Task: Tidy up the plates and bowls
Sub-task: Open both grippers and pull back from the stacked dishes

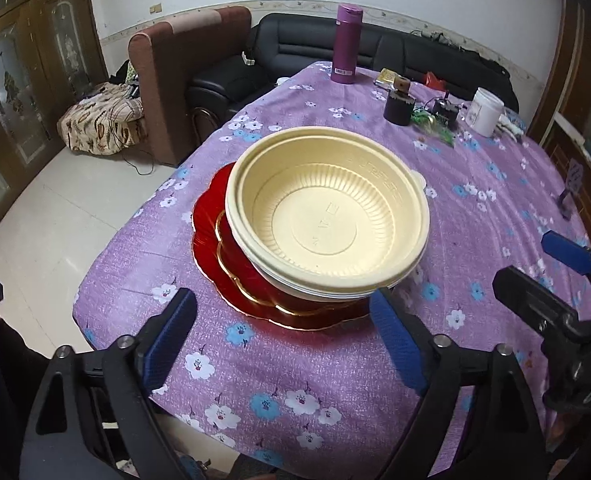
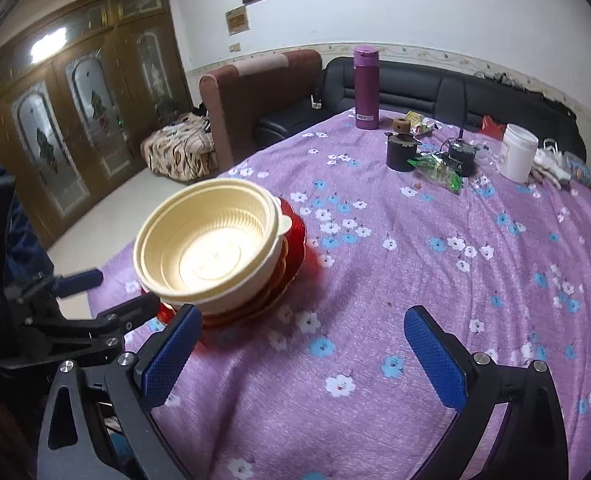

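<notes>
Cream plastic bowls [image 1: 327,216] sit nested on a stack of red gold-rimmed plates [image 1: 209,220], near the left edge of the table [image 1: 475,208]. My left gripper [image 1: 285,340] is open just short of the stack's near side, with nothing between its blue pads. My right gripper [image 1: 551,276] shows at the right edge of the left wrist view. In the right wrist view the bowls [image 2: 207,248] and plates [image 2: 295,236] lie to the left. My right gripper [image 2: 301,360] is open over bare cloth, holding nothing. The left gripper [image 2: 107,296] stands beside the stack's near left side.
At the far end of the purple floral cloth are a purple flask [image 1: 348,44], a dark cup [image 1: 398,109], a green wrapper [image 2: 441,172] and a white jar [image 1: 485,112]. A black sofa [image 1: 315,46] and brown armchair [image 1: 175,76] stand behind the table. Floor lies left of the table edge.
</notes>
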Action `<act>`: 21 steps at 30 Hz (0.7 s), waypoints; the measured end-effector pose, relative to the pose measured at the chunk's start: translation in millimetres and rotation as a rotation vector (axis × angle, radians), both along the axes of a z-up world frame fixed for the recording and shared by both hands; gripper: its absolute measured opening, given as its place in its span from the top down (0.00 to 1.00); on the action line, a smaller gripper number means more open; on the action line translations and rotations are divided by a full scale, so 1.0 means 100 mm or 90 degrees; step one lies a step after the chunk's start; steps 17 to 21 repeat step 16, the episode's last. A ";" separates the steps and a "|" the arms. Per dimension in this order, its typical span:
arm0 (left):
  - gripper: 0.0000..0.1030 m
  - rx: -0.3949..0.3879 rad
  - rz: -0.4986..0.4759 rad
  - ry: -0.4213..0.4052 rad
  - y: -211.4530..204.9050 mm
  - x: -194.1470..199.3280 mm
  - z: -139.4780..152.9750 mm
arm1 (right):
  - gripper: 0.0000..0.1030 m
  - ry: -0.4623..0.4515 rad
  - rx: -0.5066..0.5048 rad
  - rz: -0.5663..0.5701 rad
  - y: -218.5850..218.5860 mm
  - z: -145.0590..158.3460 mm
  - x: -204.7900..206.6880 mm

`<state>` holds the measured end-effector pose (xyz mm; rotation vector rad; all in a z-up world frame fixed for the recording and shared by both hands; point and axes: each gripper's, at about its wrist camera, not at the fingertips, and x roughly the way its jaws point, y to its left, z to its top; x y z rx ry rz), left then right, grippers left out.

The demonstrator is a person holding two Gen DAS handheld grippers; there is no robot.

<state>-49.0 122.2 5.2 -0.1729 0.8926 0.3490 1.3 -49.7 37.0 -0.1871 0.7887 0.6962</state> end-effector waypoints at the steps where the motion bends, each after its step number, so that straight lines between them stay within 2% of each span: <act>1: 0.03 0.003 0.000 -0.003 0.00 0.01 -0.01 | 0.01 -0.002 -0.003 0.001 0.01 0.00 -0.01; 4: 0.00 -0.017 -0.010 -0.030 0.04 -0.02 -0.02 | 0.01 -0.003 -0.008 0.005 0.03 -0.02 -0.01; 8: 0.00 0.000 0.000 -0.050 0.06 -0.03 0.00 | 0.01 -0.009 -0.018 0.015 0.09 -0.04 -0.03; 21: 0.00 -0.016 -0.001 -0.041 0.09 -0.01 -0.01 | 0.01 -0.010 -0.021 0.022 0.18 -0.05 -0.05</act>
